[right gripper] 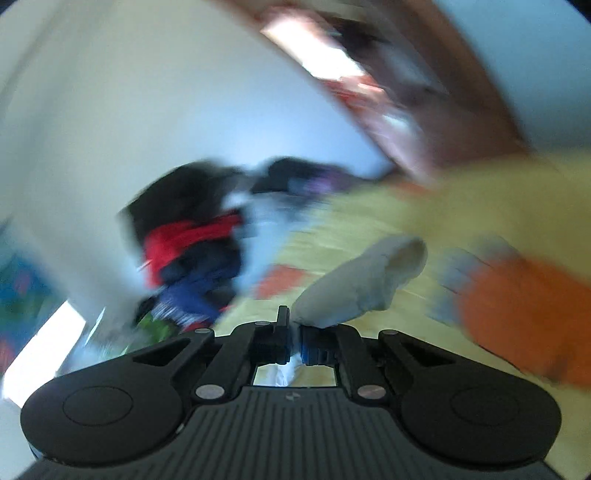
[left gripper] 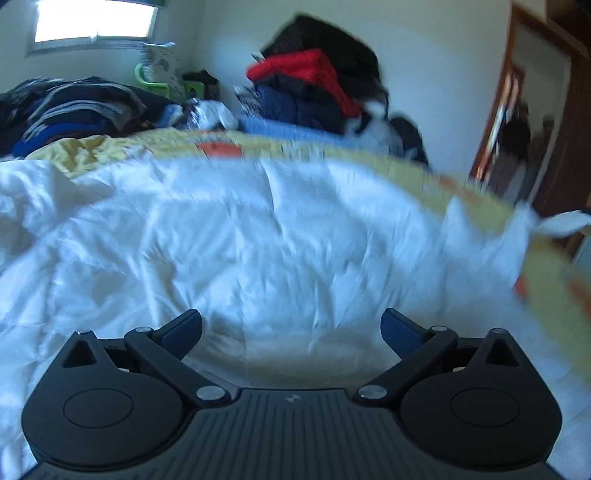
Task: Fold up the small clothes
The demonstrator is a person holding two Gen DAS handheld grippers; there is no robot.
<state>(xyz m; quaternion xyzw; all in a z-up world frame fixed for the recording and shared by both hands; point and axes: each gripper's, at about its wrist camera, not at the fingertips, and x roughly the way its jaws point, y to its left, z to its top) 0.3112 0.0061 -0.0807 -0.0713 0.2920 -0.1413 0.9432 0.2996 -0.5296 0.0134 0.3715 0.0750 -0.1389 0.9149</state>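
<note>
Right gripper (right gripper: 293, 325) clamps a small pale sock (right gripper: 360, 286) lifted above the bed (left gripper: 147, 240), while the left gripper (left gripper: 291, 325) gapes empty, likely needed next to take its free end.

Bright window (left gripper: 96, 23) glowing top left, pale walls (left gripper: 424, 55) all around, wooden wardrobe (left gripper: 561, 122) at the right edge.

No readable text, label, brand or number shows in either view.
</note>
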